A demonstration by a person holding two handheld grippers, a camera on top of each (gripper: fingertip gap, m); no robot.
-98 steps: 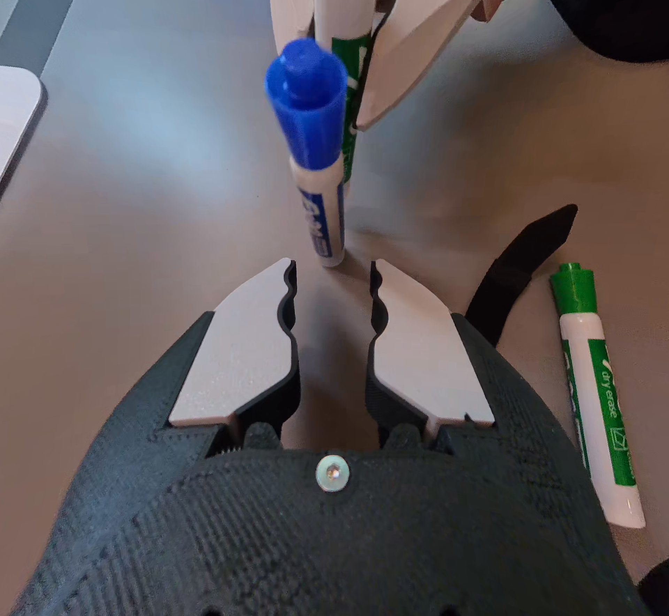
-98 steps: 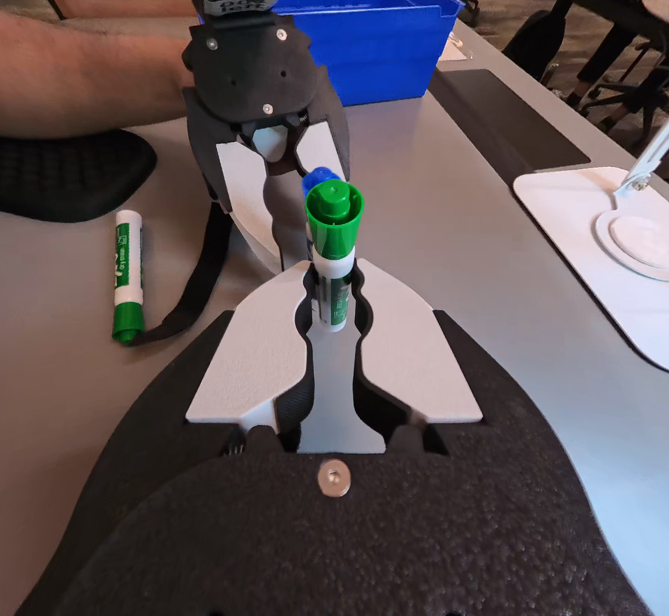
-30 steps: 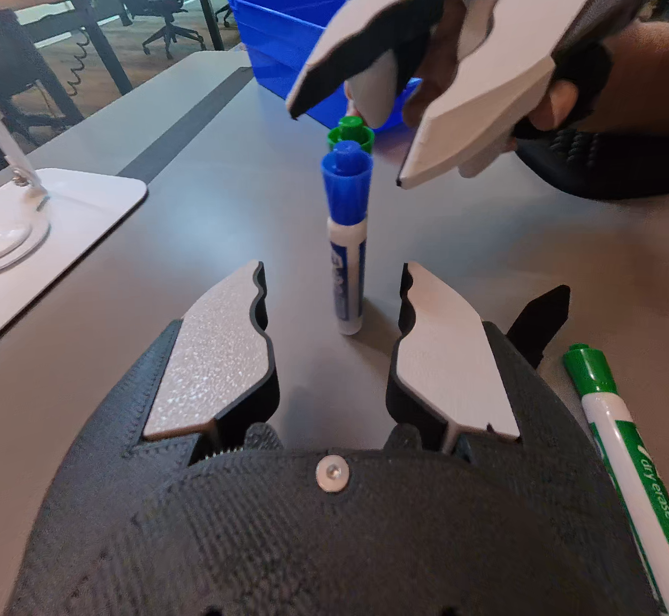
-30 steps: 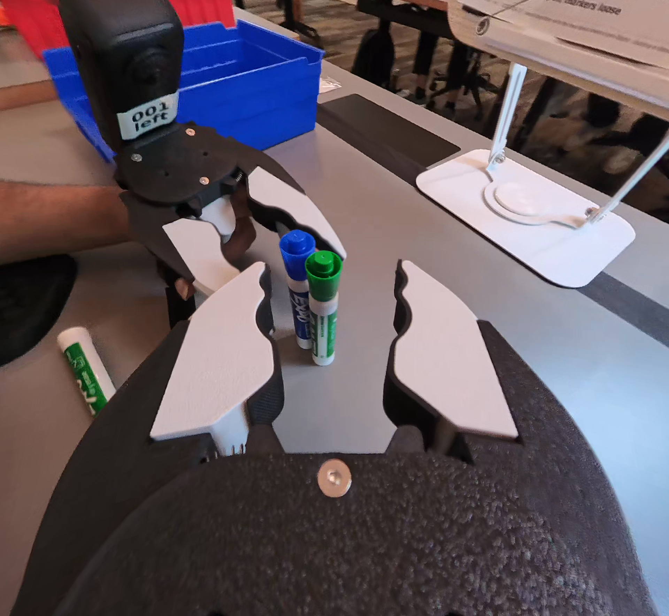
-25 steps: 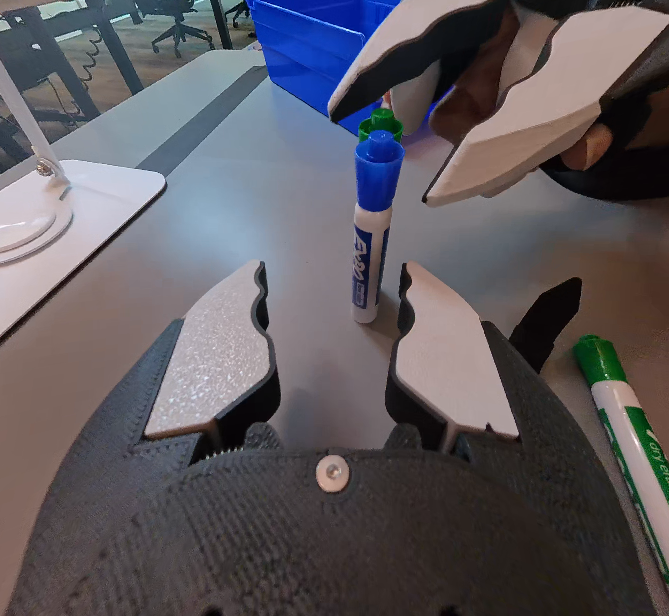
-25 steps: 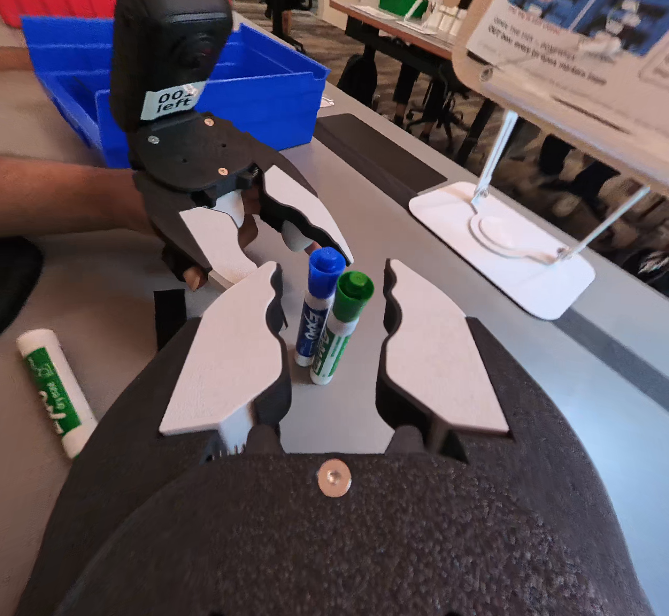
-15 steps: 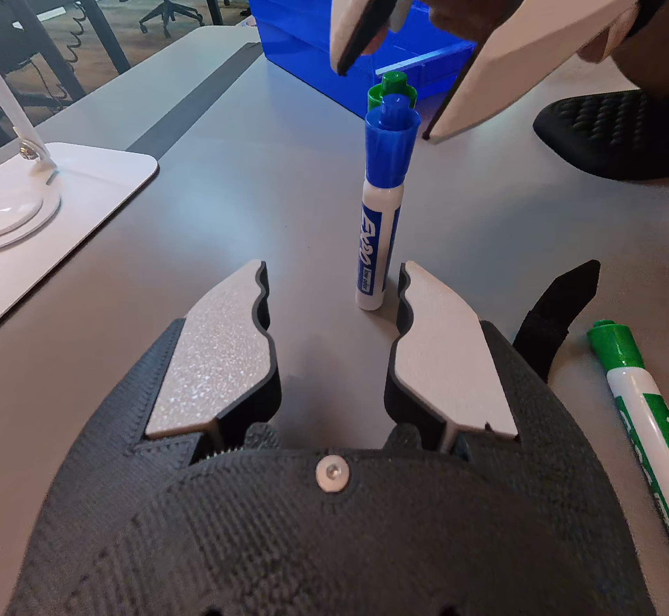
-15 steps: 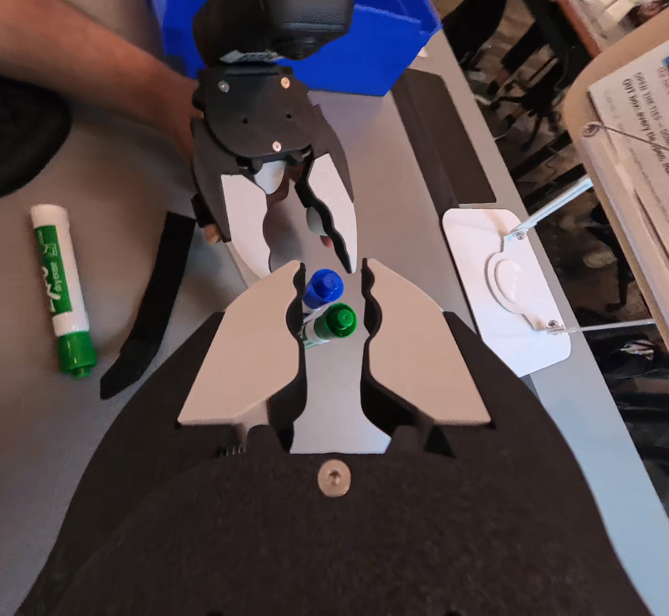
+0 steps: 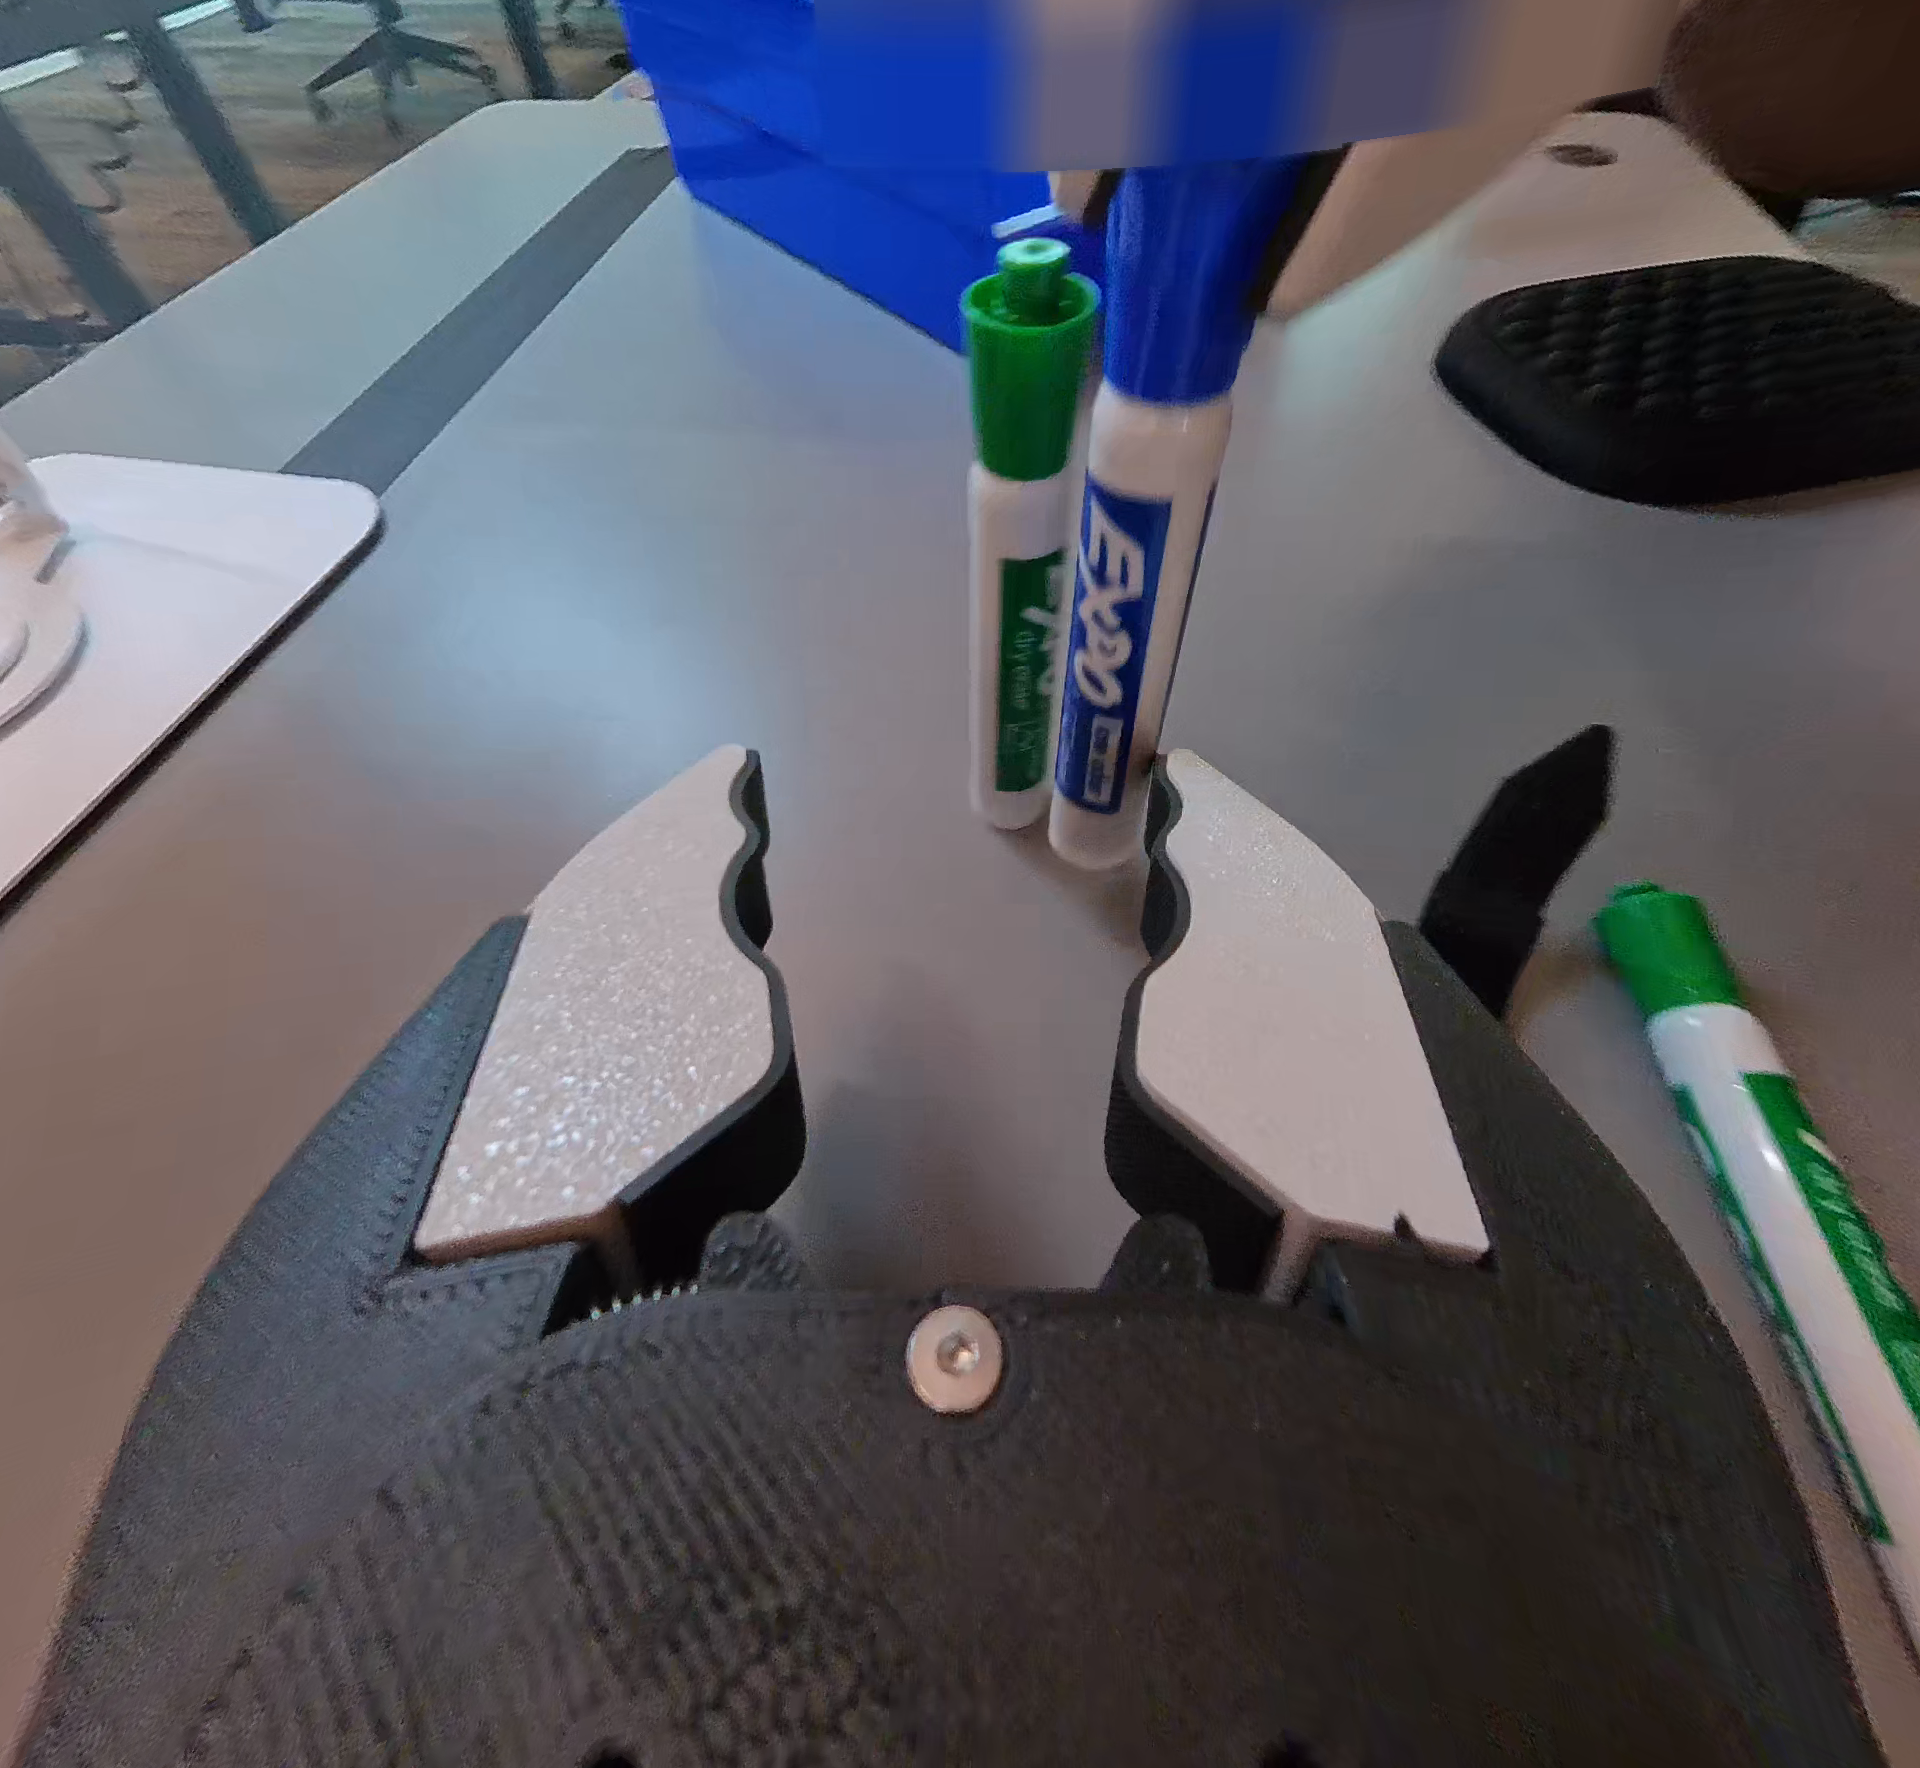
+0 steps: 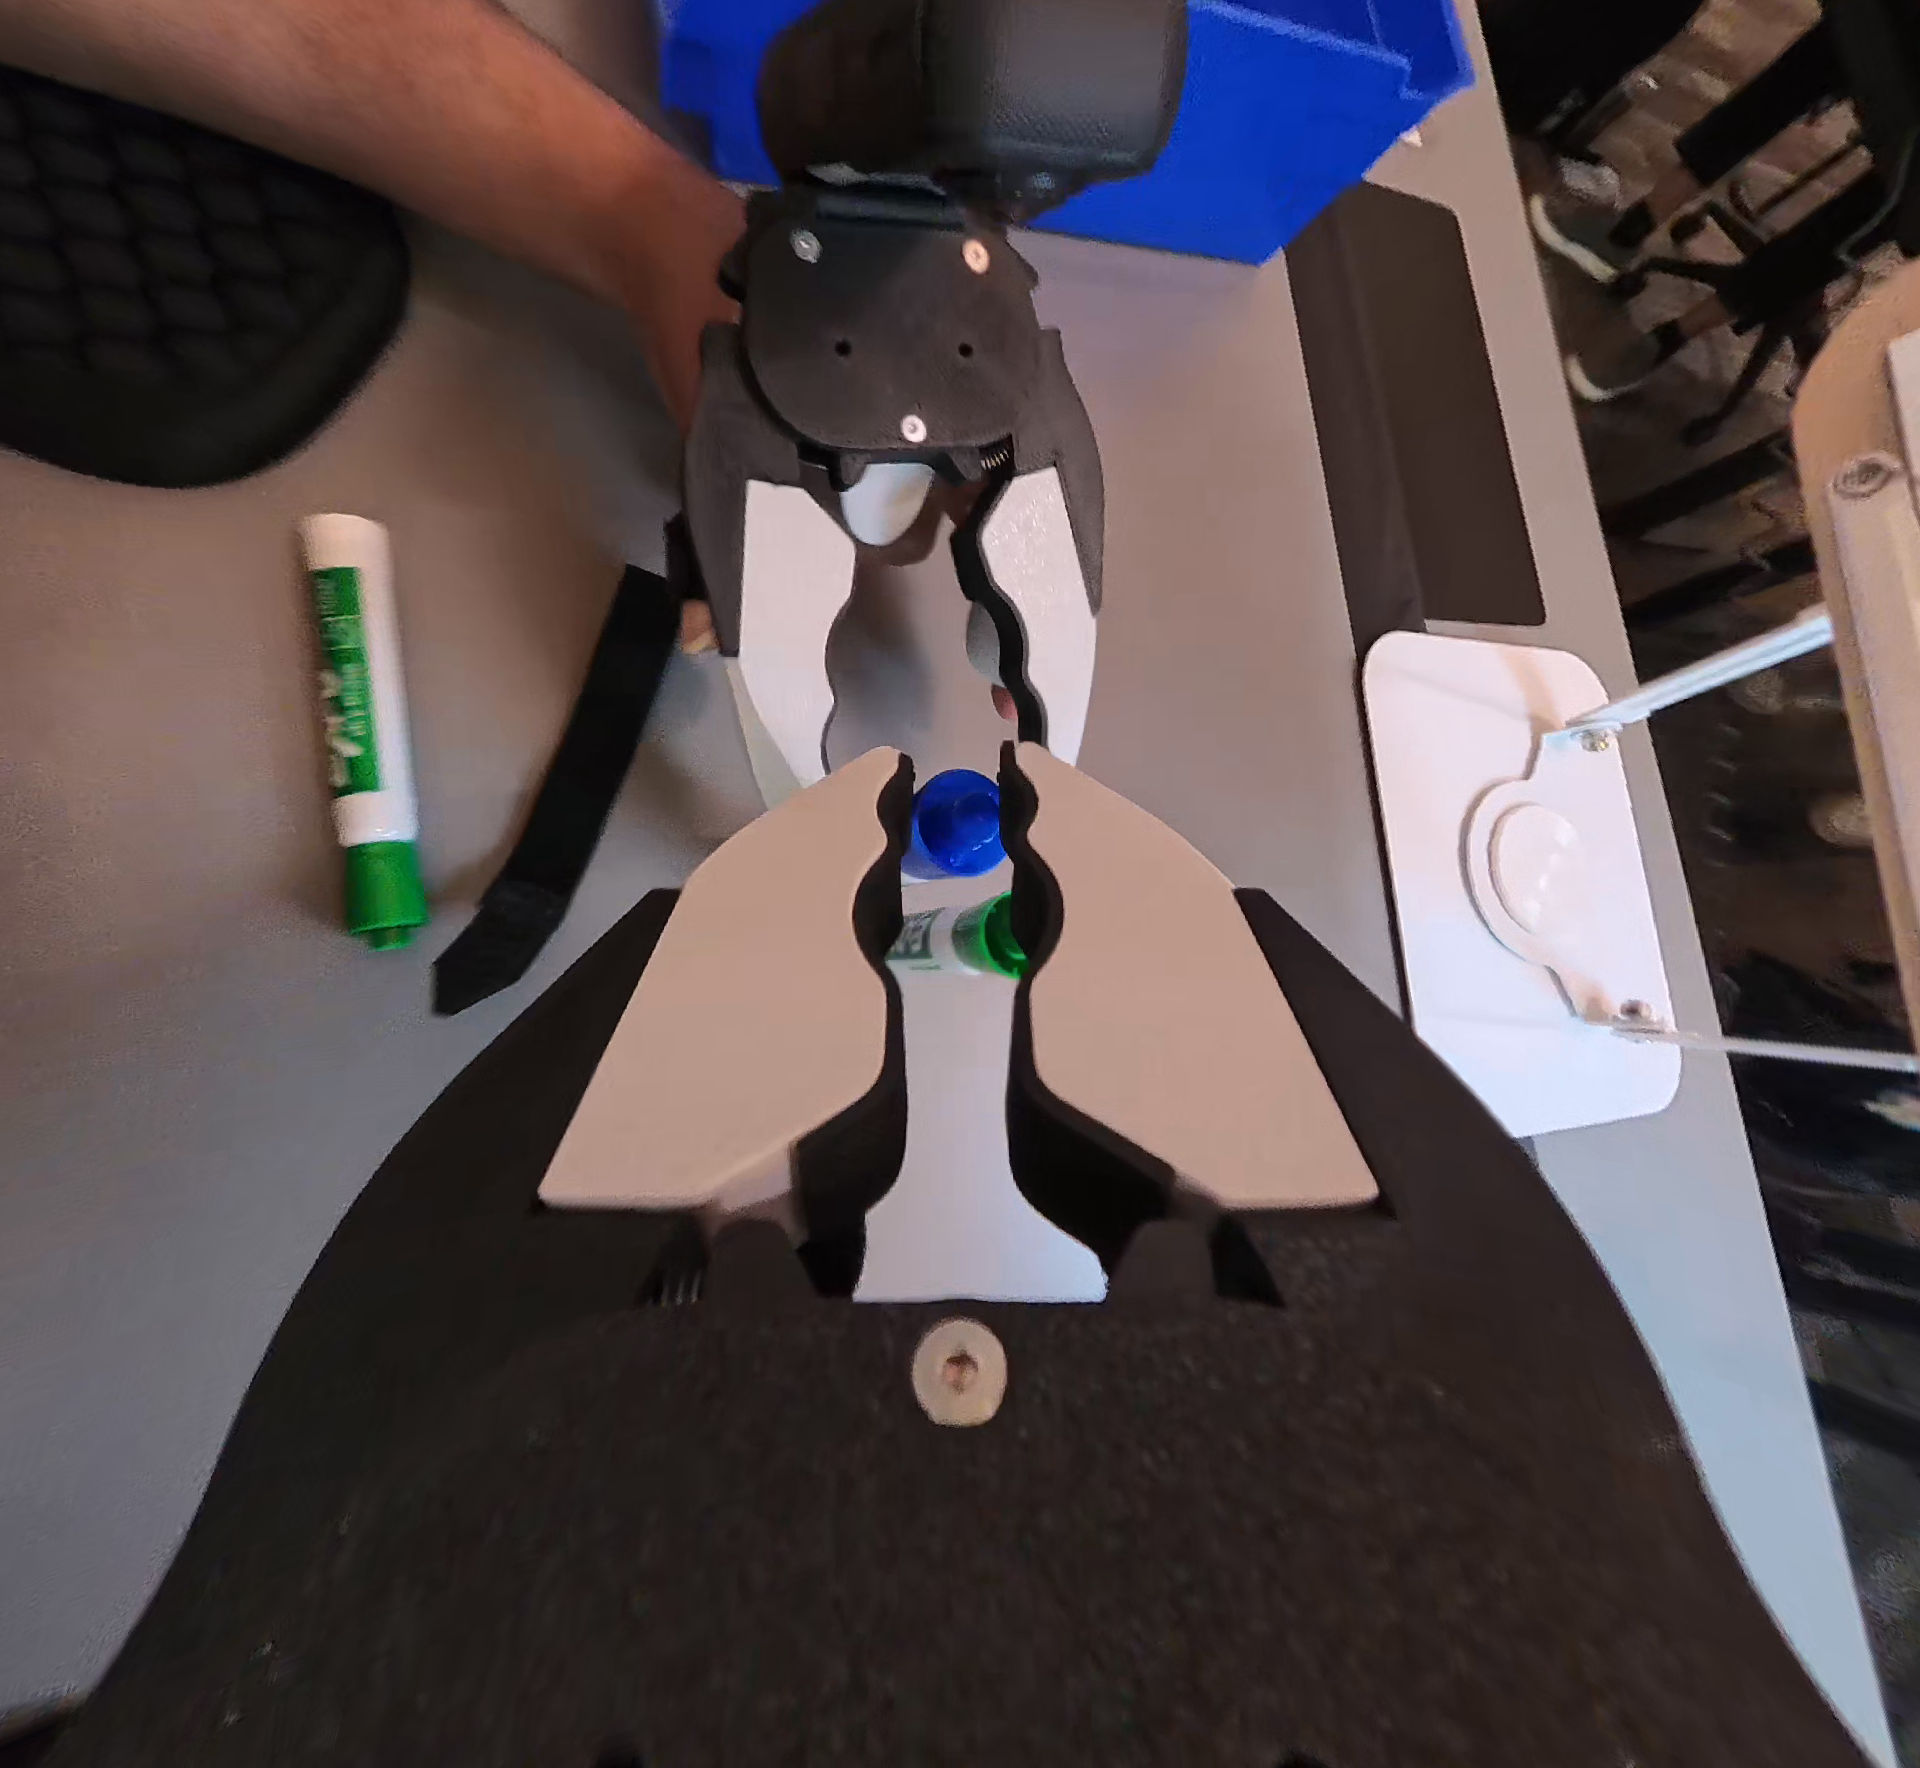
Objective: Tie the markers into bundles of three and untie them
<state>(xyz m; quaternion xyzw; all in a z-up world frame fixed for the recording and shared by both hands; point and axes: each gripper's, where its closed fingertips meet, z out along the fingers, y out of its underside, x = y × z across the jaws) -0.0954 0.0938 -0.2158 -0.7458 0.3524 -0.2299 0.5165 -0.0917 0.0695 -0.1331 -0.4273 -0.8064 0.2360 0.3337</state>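
A blue marker point(image 9: 1132, 575) and a green marker point(image 9: 1023, 523) stand upright side by side on the grey table point(image 9: 623, 575). My left gripper point(image 9: 956, 783) is open and empty, low over the table; its right fingertip is next to the blue marker's base. My right gripper point(image 10: 956, 762) comes down from above and is shut on the blue marker's cap point(image 10: 954, 825). The standing green marker point(image 10: 961, 934) shows between its fingers, farther back. A second green marker point(image 9: 1766, 1147) lies on the table to the right, beside a black strap point(image 9: 1507, 856).
A blue bin point(image 9: 748, 56) stands at the back of the table. A white stand base point(image 9: 156, 596) is on the left. A black mesh pad point(image 9: 1694, 368) is at the right rear. A person's forearm point(image 10: 312, 56) reaches in behind the left gripper point(image 10: 925, 731). My right fingertips sit around 9 cm from my left ones. Measured from the fingertips, the black strap point(image 9: 1507, 856) is 9 cm or so from the left gripper and 15 cm from the right. It turns up in the right wrist view point(image 10: 504, 935) as well.
My right gripper has swung over the two standing markers, pointing down, and closed on the blue marker's cap. My left gripper has stayed open and shifted left, so both markers show side by side.
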